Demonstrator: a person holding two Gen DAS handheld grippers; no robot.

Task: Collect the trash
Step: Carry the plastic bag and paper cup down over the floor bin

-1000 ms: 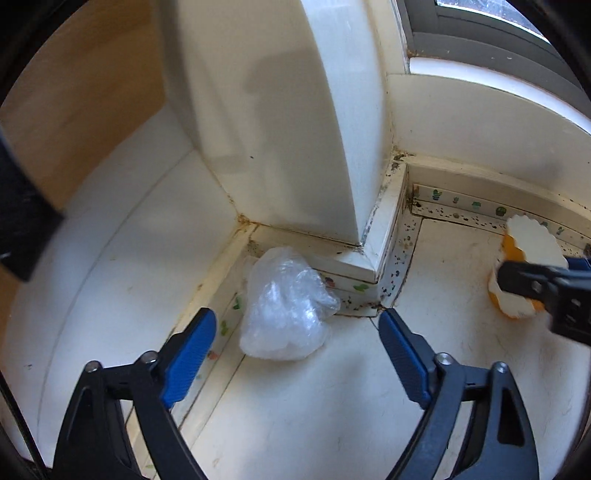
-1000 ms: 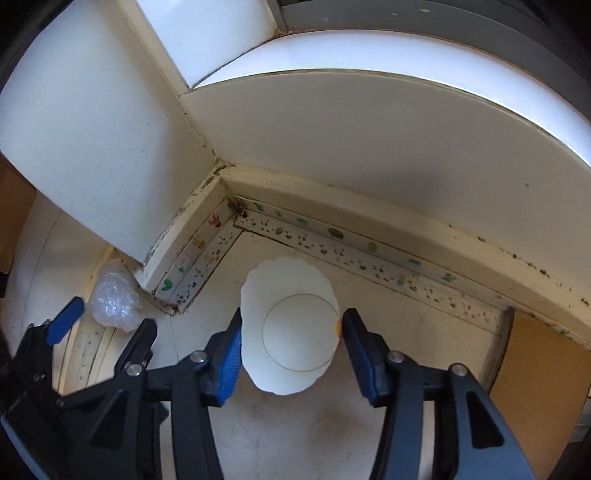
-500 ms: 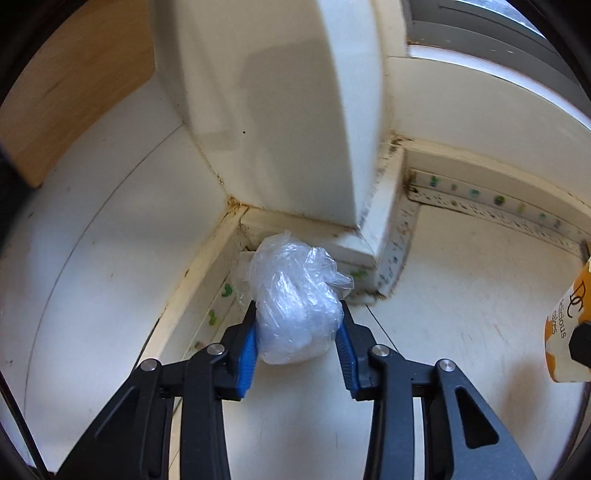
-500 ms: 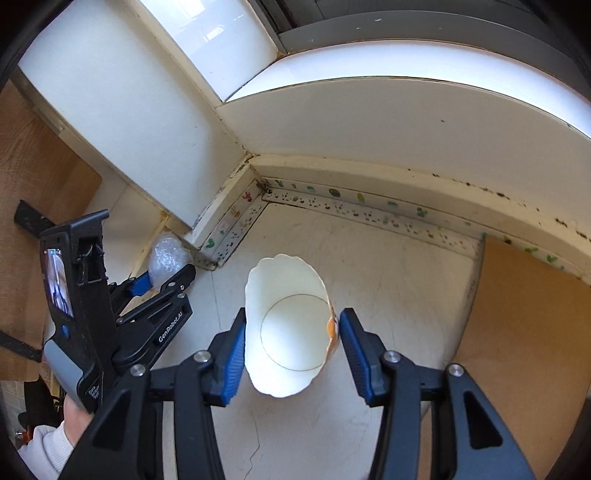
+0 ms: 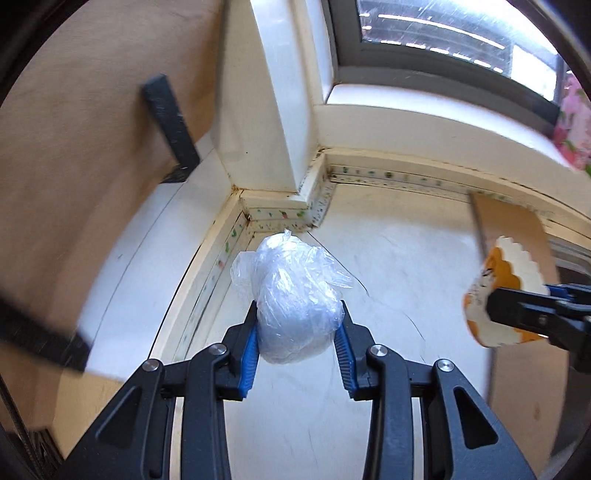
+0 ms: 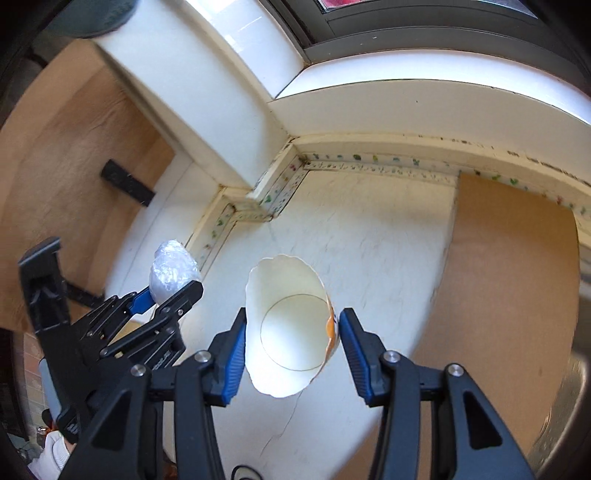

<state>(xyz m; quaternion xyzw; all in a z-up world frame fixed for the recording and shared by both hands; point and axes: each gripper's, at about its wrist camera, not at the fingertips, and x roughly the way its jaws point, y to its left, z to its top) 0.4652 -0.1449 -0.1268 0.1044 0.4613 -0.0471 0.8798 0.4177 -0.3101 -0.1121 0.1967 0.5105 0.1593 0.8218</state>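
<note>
I see a white floor (image 5: 388, 258) meeting a white wall corner (image 5: 273, 155) under a window (image 5: 443, 33). My left gripper (image 5: 297, 336) pinches a crumpled plastic bag (image 5: 295, 302) above the floor; my right gripper (image 6: 291, 336) squeezes a scalloped paper cup (image 6: 288, 328), also aloft.

We saw open white floor (image 5: 388, 280) ahead of both grippers; a white pillar (image 5: 266, 122) and the tiled baseboard (image 6: 380, 166) closed the corner, brown board (image 6: 513, 273) lying right.
</note>
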